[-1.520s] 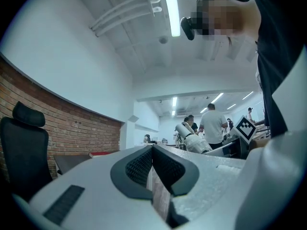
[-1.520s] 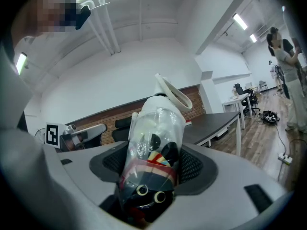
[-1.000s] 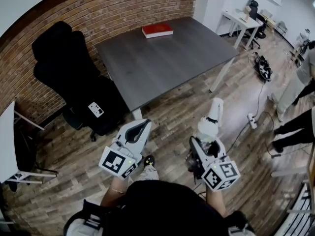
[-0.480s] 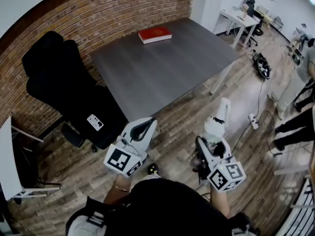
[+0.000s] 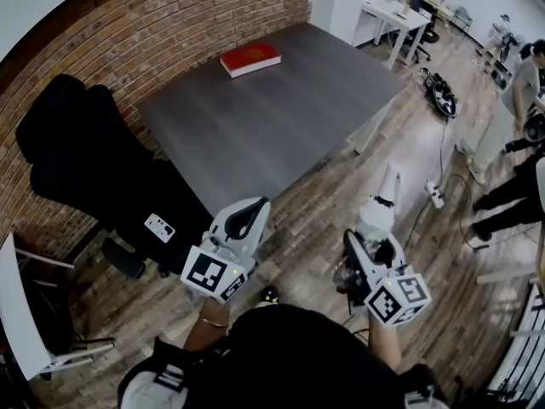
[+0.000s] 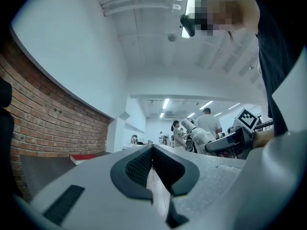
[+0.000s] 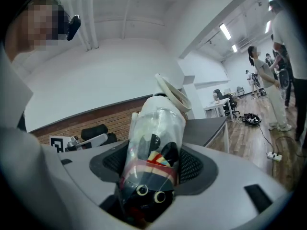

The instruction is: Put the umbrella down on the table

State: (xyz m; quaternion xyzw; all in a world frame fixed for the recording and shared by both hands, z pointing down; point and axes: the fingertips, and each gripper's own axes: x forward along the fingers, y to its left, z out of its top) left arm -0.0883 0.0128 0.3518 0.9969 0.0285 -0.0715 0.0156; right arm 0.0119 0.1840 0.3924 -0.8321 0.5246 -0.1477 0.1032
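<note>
Umbrella: folded, glossy clear sleeve, white handle.
Right gripper: pinching the umbrella.
Left gripper: jaws pressed together (nothing between).
Table: matte grey slab; red book on it.

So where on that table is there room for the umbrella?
Almost the whole grey rectangular table is bare, from its near corner up to the red book by the brick wall. Tight only along its left edge, beside the black office chair.

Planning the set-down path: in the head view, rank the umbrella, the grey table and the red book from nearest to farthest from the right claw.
1. umbrella: gripped in the right claw itself.
2. grey table: ahead, its near edge up and left of the claw.
3. red book: at the table's far end, left side.
</note>
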